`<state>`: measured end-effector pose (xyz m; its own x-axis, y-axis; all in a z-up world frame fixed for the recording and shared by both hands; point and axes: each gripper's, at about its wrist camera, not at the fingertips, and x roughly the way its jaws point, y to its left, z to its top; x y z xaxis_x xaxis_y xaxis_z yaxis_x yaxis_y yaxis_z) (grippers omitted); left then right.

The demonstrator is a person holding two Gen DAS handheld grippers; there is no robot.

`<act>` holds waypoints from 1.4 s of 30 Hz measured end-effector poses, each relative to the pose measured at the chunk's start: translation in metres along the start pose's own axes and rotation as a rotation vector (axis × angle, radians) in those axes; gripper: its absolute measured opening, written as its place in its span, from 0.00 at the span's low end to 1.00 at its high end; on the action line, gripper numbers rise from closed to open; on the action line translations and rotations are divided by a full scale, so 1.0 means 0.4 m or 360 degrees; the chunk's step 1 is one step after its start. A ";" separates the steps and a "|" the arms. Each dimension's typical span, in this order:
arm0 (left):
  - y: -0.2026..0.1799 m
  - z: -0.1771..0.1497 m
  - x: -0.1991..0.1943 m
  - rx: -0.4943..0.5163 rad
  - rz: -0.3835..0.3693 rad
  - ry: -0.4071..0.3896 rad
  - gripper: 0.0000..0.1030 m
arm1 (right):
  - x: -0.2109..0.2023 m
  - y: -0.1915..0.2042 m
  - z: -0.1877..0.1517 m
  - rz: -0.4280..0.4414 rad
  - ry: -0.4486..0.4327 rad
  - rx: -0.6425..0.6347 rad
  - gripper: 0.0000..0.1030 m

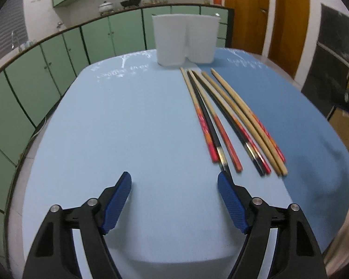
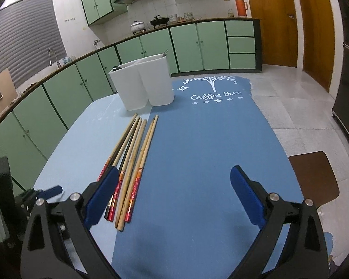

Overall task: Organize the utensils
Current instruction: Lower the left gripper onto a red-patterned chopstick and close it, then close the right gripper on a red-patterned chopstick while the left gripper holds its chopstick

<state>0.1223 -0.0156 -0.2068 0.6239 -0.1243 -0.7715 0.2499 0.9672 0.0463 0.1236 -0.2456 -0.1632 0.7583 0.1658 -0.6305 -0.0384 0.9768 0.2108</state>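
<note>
- Chopsticks (image 1: 223,118) lie in one loose bundle on the table, tips toward the holder and decorated ends toward the grippers; about seven can be counted in the left wrist view: two plain wooden ones, two dark ones and three with red or orange patterned ends. Overlap makes the exact count uncertain.
- One white utensil holder (image 2: 143,86) stands at the far end of the table, with two compartments side by side; a utensil tip shows above its rim.
- Two mats cover the table: a light blue mat (image 1: 109,125) and a darker blue mat (image 2: 204,153) printed with a white tree. The chopsticks lie along the seam between them.
- Left gripper (image 1: 174,197) hovers above the light blue mat with its jaws spread wide and nothing between them; its right finger is just beside the near end of a dark chopstick.
- Right gripper (image 2: 174,197) is likewise spread wide and empty; its left finger overlaps the bundle's near ends, with bare darker mat between the fingers.
- Green cabinets (image 2: 81,88) stand beyond the table's far and left edges; a brown stool (image 2: 314,176) stands off its right edge.
</note>
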 end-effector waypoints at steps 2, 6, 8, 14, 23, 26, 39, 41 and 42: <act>-0.008 -0.004 0.007 -0.0003 0.0013 0.0013 0.73 | -0.004 -0.003 0.003 0.0007 0.0000 0.0014 0.91; -0.009 0.003 0.017 -0.0061 0.0032 0.0010 0.73 | -0.017 -0.001 0.004 0.0010 -0.0017 -0.0002 0.91; -0.013 0.010 0.021 -0.0068 0.0016 0.0011 0.70 | -0.020 -0.002 0.002 0.0005 -0.0020 -0.0009 0.91; -0.030 0.016 0.010 -0.0051 -0.0079 0.0004 0.66 | -0.017 -0.009 0.003 -0.0005 -0.0002 0.0008 0.91; -0.004 0.021 0.020 -0.0083 -0.0023 0.0008 0.66 | -0.006 0.019 -0.027 0.0021 0.0038 -0.0057 0.91; -0.020 0.026 0.027 -0.0067 -0.0023 -0.0001 0.65 | -0.005 0.016 -0.030 0.0014 0.0048 -0.0056 0.91; -0.045 0.050 0.052 -0.0119 -0.0110 -0.0074 0.07 | 0.011 0.042 -0.057 0.0059 0.0095 -0.0129 0.77; -0.044 0.049 0.051 -0.0135 -0.0115 -0.0080 0.06 | 0.013 0.047 -0.064 0.0058 0.0110 -0.0152 0.72; -0.041 0.049 0.050 -0.0148 -0.0114 -0.0081 0.06 | 0.015 0.050 -0.068 0.0062 0.0122 -0.0165 0.71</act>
<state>0.1450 -0.0384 -0.2106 0.6441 -0.2026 -0.7376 0.2270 0.9715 -0.0686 0.1095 -0.2213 -0.1832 0.7032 0.2098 -0.6794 -0.1368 0.9775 0.1603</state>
